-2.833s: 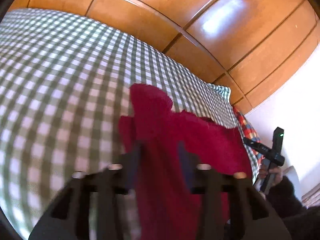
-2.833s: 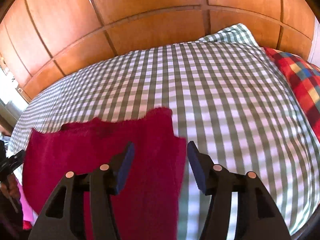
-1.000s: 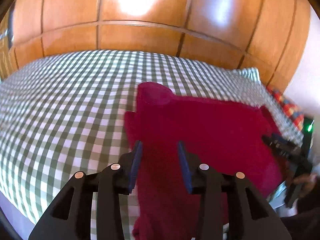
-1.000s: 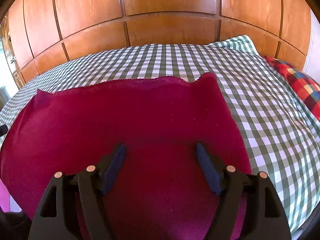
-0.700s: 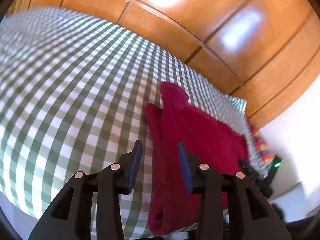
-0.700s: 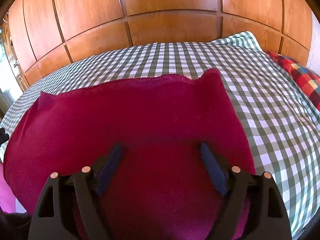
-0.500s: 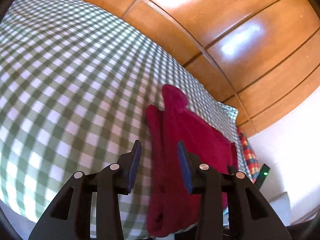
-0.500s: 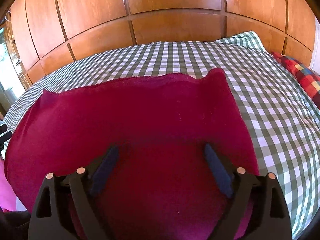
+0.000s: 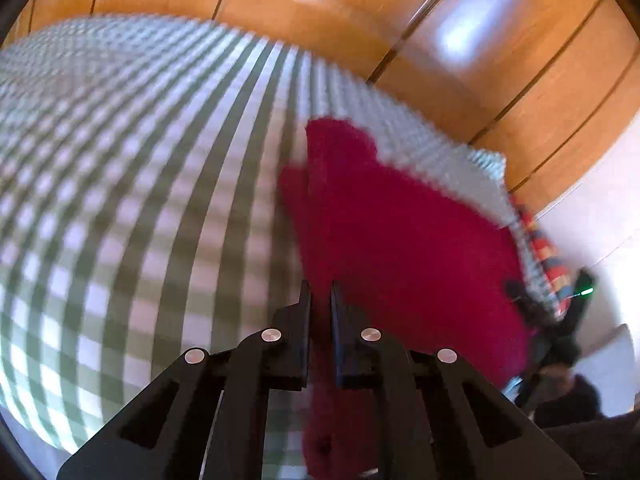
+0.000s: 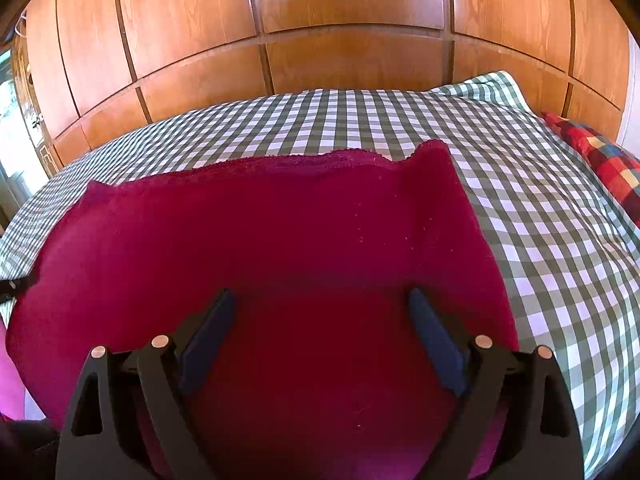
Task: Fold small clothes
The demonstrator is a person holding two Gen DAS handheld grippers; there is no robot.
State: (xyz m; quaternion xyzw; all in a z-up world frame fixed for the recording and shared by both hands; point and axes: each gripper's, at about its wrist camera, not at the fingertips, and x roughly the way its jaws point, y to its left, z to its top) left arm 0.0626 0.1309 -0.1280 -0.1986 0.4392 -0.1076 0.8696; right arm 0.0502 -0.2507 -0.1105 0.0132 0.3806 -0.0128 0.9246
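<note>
A dark red knitted garment (image 9: pixel 400 240) lies spread flat on the checked bed cover (image 9: pixel 140 160). In the blurred left wrist view my left gripper (image 9: pixel 320 296) is at the garment's left edge. Its jaws are closing to a narrow slit, and red fabric shows between them. Seen from the right wrist, the garment (image 10: pixel 280 240) fills the middle. My right gripper (image 10: pixel 320 300) hangs low over the garment's near part, jaws wide open and nothing between them.
The green-and-white checked cover (image 10: pixel 540 220) runs back to a wall of wooden panels (image 10: pixel 340 12). A red plaid pillow (image 10: pixel 604 160) lies at the right end of the bed. Something pink (image 10: pixel 8 380) shows at the near left edge.
My left gripper has moved down to the garment's left edge and its jaws have gone from part open to nearly shut. The right gripper's jaws have widened a little; it has stayed over the garment.
</note>
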